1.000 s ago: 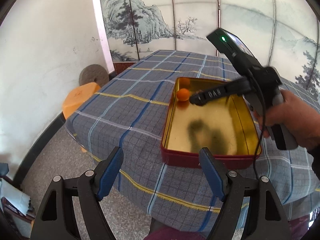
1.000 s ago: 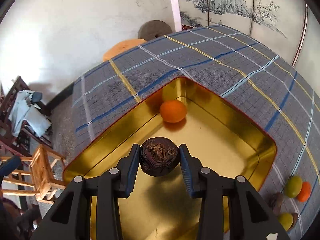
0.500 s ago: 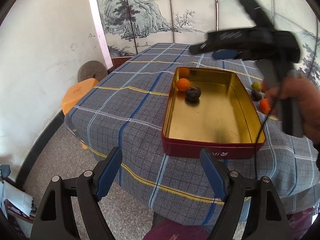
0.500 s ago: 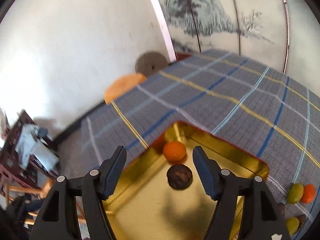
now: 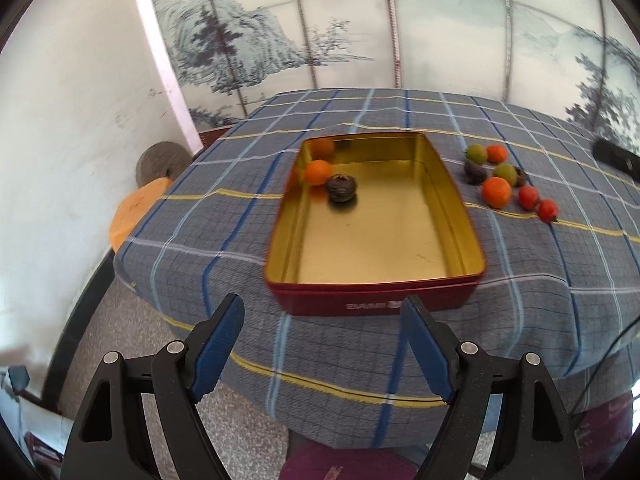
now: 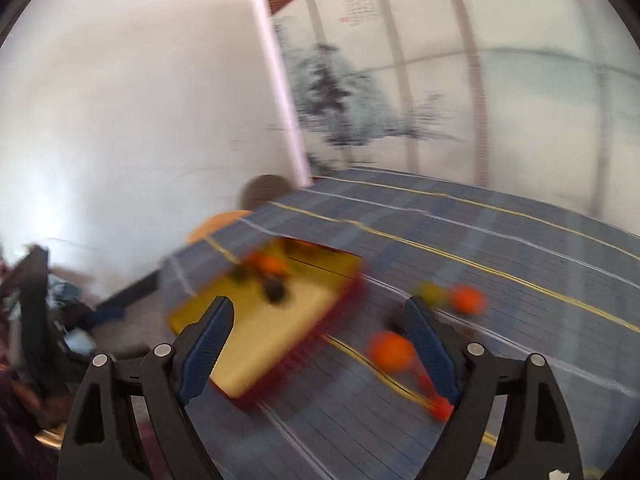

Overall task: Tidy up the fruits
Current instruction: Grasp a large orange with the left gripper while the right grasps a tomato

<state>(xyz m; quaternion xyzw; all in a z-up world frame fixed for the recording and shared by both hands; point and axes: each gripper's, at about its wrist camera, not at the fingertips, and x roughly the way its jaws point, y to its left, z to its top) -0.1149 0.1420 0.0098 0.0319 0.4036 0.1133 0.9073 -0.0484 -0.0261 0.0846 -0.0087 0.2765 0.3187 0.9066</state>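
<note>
Plaid cloth [image 5: 520,264] covers the table ahead of both grippers. Just beyond the empty, wide-spread left gripper [image 5: 322,344] sits the tin [image 5: 376,300], holding an orange [image 5: 318,172] and a dark fruit [image 5: 341,188] at its far end. Loose fruits [image 5: 496,192] lie far right. Right gripper [image 6: 320,344] gapes too (view blurred).

A home: plaid tablecloth [image 5: 520,264], landscape-painted screen [image 5: 280,40] (ink style).

One tin [image 5: 376,284] is seen, with one orange [image 5: 318,172] and one dark fruit [image 5: 341,188] inside. To its right, two oranges, two green, two dark and two red fruits are counted.
</note>
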